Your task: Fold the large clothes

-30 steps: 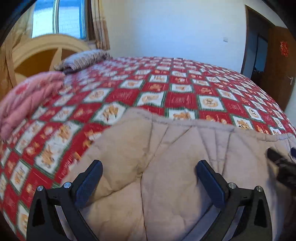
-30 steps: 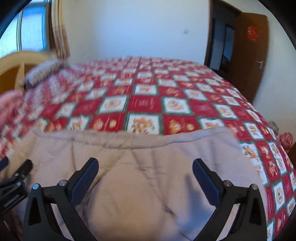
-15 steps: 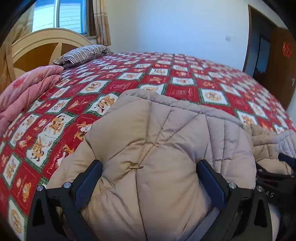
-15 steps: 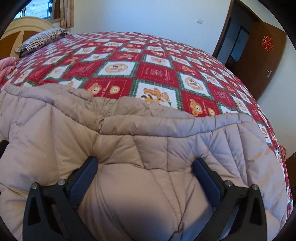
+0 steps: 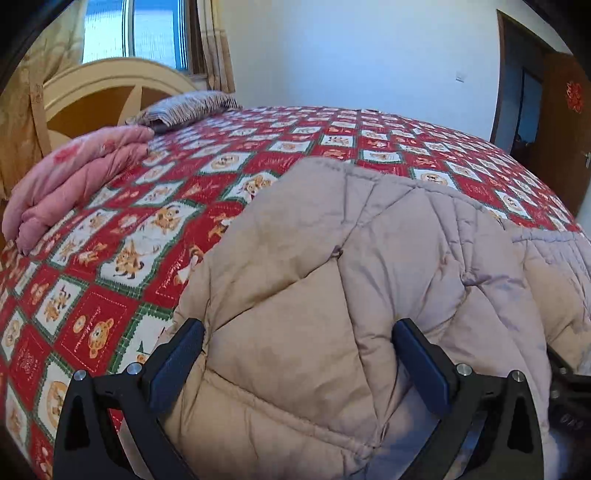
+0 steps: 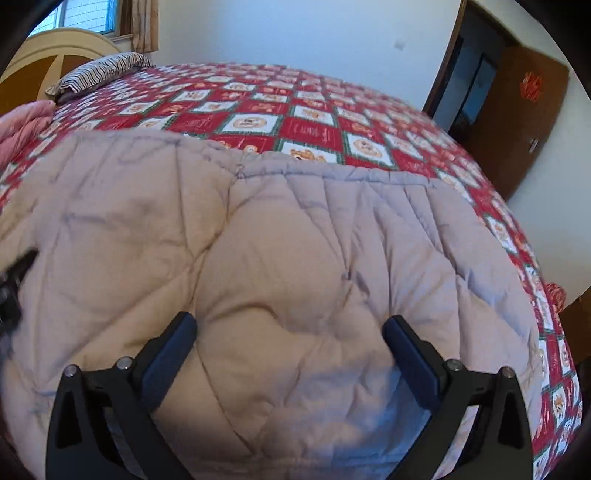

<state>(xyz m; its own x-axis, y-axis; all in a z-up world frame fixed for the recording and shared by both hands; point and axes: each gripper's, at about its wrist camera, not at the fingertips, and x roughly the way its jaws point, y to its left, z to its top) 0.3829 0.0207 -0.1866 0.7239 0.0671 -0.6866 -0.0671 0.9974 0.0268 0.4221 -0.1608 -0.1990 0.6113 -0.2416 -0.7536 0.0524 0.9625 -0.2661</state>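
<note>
Lying across the near part of the bed [image 5: 332, 147], the beige quilted coat [image 5: 332, 295] covers the red patchwork bedspread [image 5: 110, 258] with little bear pictures. At the far left in the left wrist view, a folded pink blanket [image 5: 74, 184] rests near the headboard [image 5: 110, 88], and a striped pillow [image 5: 184, 110] lies just behind it. The left tongs [image 5: 299, 354] are spread wide, and the padded cloth bulges up between the two dark blue pads [image 5: 177, 365]; the pads stand on both sides of this bulge, but they do not press it together. To the right, the coat goes on in a greyer tone toward the edge of this view.

In the right wrist view the coat [image 6: 277, 258] fills the whole lower part, with its stitched hem running across the bedspread [image 6: 314, 122]. The right tongs [image 6: 290, 350] are also released and wide apart, over the puffy cloth, with nothing clenched. Further right an open brown door [image 6: 524, 122] stands against the white wall [image 6: 295, 33]
</note>
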